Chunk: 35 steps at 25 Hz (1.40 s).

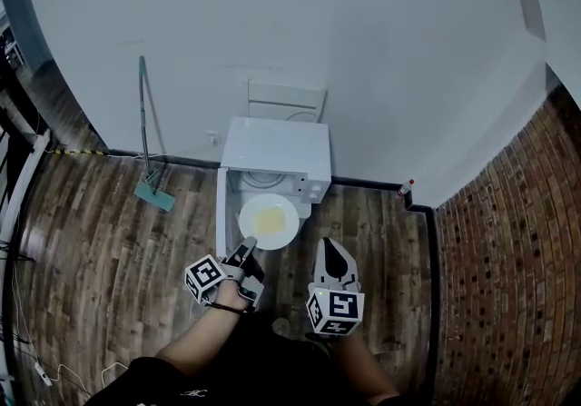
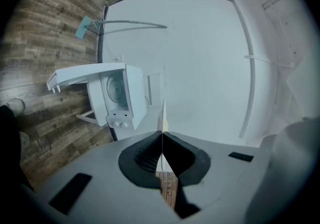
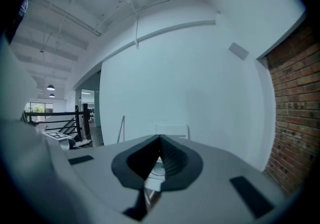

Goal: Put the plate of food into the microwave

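A white plate (image 1: 270, 221) with yellow food hangs in front of the open white microwave (image 1: 277, 157), whose door (image 1: 221, 210) swings out to the left. My left gripper (image 1: 245, 252) is shut on the plate's near rim. In the left gripper view the plate (image 2: 163, 116) shows edge-on between the closed pads, with the microwave (image 2: 118, 98) and its open door (image 2: 75, 74) beyond to the left. My right gripper (image 1: 333, 257) hangs to the right of the plate, shut, with nothing in it. In the right gripper view the gripper (image 3: 160, 140) has its jaws meeting in front of the white wall.
The microwave stands against a white wall (image 1: 300, 32) on a wood-plank floor (image 1: 100, 250). A mop (image 1: 145, 136) leans on the wall to the left. A brick wall (image 1: 508, 250) runs down the right side, with a small red-capped object (image 1: 406, 186) at its corner.
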Motion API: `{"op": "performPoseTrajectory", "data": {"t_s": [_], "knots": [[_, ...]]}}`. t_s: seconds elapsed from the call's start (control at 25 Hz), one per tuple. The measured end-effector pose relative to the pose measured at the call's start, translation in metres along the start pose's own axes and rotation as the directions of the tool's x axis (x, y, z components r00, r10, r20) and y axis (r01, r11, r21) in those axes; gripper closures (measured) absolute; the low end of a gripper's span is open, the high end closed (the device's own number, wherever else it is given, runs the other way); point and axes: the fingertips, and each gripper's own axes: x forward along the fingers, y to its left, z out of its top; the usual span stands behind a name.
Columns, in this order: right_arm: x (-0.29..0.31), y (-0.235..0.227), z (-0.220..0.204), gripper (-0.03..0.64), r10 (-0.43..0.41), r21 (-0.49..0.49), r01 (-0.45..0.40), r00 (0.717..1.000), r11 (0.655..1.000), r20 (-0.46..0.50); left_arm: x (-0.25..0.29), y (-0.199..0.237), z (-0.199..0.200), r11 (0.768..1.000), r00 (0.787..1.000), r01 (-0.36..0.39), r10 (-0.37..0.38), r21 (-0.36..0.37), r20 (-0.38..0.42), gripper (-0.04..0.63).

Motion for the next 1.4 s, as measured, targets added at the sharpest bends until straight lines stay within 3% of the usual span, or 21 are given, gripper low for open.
{"op": "performPoseTrajectory", "data": {"t_s": [0.32, 0.48, 0.76, 0.92, 1.12, 1.4], "knots": [[0.050, -0.021, -0.009, 0.606, 0.090, -0.030, -0.091, 0.996, 0.995, -0.022, 0.048, 0.054, 0.014, 0.999, 0.995, -0.042, 0.044, -0.030, 0.087, 0.589], [0.101, -0.020, -0.013, 0.606, 0.147, -0.061, -0.150, 0.987, 0.987, -0.058, 0.090, 0.076, 0.029, 0.998, 0.994, -0.062, 0.062, -0.001, 0.093, 0.589], [0.199, -0.012, -0.034, 0.606, 0.312, -0.122, -0.327, 0.942, 0.937, -0.126, 0.155, 0.135, 0.054, 0.994, 0.977, -0.074, 0.088, -0.078, 0.195, 0.589], [0.248, -0.003, -0.066, 0.606, 0.389, -0.096, -0.414, 0.898, 0.905, -0.206, 0.184, 0.173, 0.071, 0.990, 0.963, -0.092, 0.115, -0.102, 0.245, 0.589], [0.278, 0.018, -0.112, 0.606, 0.490, -0.095, -0.540, 0.814, 0.836, -0.311, 0.203, 0.215, 0.083, 0.989, 0.949, -0.089, 0.120, -0.119, 0.291, 0.589], [0.309, 0.025, -0.167, 0.606, 0.567, -0.095, -0.652, 0.715, 0.753, -0.409, 0.216, 0.255, 0.097, 0.987, 0.907, -0.060, 0.116, -0.148, 0.405, 0.589]]}}
